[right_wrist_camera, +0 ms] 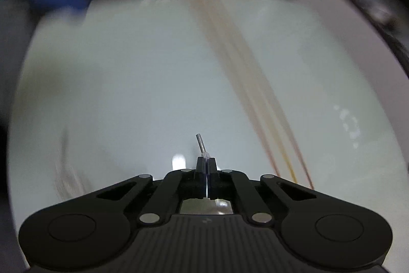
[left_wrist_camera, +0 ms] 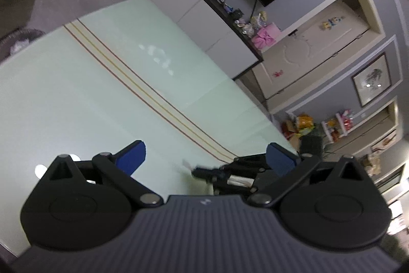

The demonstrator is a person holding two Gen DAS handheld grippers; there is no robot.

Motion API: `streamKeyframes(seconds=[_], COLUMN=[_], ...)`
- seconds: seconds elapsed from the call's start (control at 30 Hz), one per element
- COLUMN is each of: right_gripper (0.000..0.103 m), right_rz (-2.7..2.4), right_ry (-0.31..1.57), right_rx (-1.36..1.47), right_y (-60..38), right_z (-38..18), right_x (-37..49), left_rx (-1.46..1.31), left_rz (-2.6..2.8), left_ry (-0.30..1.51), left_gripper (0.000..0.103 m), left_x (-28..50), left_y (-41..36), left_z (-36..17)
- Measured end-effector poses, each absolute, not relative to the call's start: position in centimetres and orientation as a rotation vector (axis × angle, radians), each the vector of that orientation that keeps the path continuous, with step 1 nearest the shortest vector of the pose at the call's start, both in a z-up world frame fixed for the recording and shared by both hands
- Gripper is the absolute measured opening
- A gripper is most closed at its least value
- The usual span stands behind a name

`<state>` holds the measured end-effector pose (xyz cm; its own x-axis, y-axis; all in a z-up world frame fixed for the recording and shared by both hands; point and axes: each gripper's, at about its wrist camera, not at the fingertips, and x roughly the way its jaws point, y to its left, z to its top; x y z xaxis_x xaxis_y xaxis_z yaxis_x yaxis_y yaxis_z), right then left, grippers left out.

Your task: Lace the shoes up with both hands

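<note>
**Lace tip pinched, shoe out of sight**

The right gripper (right_wrist_camera: 206, 160) has its two fingers pressed together on the lace tip (right_wrist_camera: 200, 143), a short grey sleeve that sticks out just past the fingertips and leans slightly left, above the pale green table (right_wrist_camera: 127, 83). The right wrist view is smeared, so the lace behind the tip cannot be traced. The left gripper (left_wrist_camera: 204, 157) stands with its blue pads (left_wrist_camera: 131, 157) spread wide and nothing between them; just beyond them, over the table, the other gripper shows as a dark shape with a pale scrap at its end. No shoe appears in either view, so how far the lacing has come cannot be judged.

To thread well, in my judgement, keep the pinch firm and close behind the tip so it stays stiff, aim it straight along the fingers, and let the open gripper steady the shoe beside the eyelet.
</note>
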<state>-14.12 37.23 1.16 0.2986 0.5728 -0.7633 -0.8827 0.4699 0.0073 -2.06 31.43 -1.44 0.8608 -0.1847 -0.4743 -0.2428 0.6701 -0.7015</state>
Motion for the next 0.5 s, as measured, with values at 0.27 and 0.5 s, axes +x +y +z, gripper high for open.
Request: streamKeyframes(seconds=[0.27, 0.5], right_gripper=[0.0, 0.0], right_rz=[0.95, 0.904], right_ry=[0.679, 0.699], right_rx=[0.543, 0.781], right_y=[23.0, 17.1], right_z=[7.2, 6.5], right_x=[-18.0, -20.0], left_rx=[-0.48, -0.103], left_rz=[-0.119, -0.212], left_ry=[0.546, 0.462], left_gripper=[0.098, 0.098], left_x=[-1.5, -0.9], left_y=[25.2, 15.2], left_z=[0.6, 1.0])
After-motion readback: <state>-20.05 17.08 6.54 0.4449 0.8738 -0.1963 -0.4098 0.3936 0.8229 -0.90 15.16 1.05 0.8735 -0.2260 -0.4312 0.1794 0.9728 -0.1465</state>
